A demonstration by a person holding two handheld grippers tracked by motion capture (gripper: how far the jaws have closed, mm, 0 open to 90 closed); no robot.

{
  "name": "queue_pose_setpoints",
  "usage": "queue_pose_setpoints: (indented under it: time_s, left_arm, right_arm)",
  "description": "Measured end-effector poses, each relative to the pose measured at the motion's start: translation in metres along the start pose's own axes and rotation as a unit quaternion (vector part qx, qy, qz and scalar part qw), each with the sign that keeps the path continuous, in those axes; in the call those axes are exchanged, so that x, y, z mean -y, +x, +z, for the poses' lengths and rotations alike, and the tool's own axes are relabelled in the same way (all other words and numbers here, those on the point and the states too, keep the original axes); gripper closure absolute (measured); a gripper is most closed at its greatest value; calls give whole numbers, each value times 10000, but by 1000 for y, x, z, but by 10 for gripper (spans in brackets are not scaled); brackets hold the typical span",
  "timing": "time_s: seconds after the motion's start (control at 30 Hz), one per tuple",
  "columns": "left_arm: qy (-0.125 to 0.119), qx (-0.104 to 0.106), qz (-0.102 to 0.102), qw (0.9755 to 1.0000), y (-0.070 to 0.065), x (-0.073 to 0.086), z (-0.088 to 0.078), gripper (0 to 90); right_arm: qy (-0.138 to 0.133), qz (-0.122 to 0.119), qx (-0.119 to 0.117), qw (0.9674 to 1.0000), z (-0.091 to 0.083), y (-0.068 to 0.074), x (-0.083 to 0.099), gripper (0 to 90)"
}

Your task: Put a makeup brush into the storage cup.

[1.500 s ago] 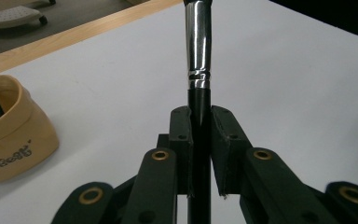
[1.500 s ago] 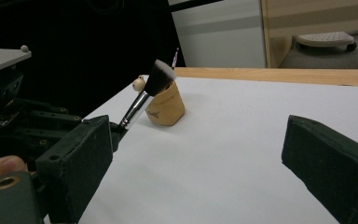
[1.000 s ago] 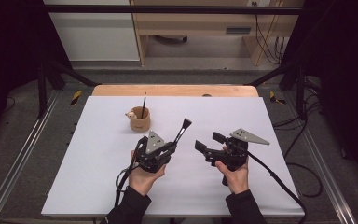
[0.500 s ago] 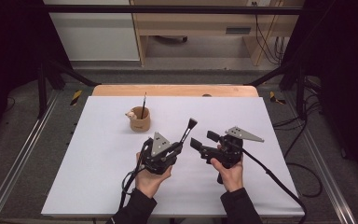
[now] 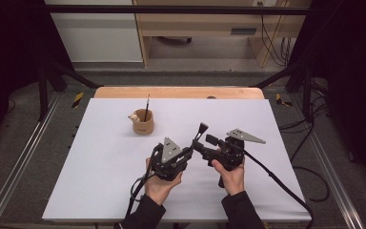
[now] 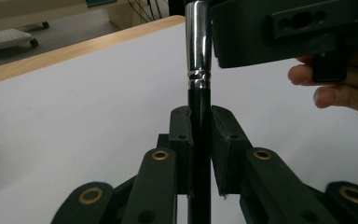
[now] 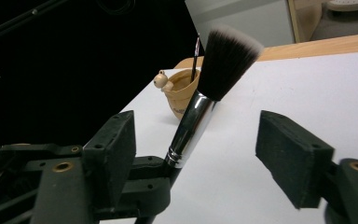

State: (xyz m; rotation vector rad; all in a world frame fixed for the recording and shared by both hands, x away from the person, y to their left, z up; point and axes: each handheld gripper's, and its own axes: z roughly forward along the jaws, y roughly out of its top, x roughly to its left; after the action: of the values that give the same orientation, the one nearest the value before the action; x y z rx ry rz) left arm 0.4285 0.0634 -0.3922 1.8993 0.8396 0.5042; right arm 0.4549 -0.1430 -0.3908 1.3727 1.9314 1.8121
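Your left gripper (image 5: 183, 153) is clamped tight on the black handle of the makeup brush (image 7: 200, 112), bristles tilted up toward the table's far edge. Your right gripper (image 5: 208, 143) has just been closing — its pads stand either side of the silver ferrule (image 6: 198, 44) without touching yet. Centre that ferrule between the pads before you squeeze, and keep the left hand firm until the right grip bites. All this hangs above the white table (image 5: 100, 176) near its front edge — the wooden cup (image 5: 143, 125) waits well apart, toward the far left.
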Motion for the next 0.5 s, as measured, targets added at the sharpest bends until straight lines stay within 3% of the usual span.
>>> queue_pose_setpoints:
  time_s: [0.5]
  left_arm:
    - [-102, 73, -61, 9999, -11, 1, 2, 790]
  right_arm:
    - [41, 245, -136, 9996, 1, -1, -1, 593]
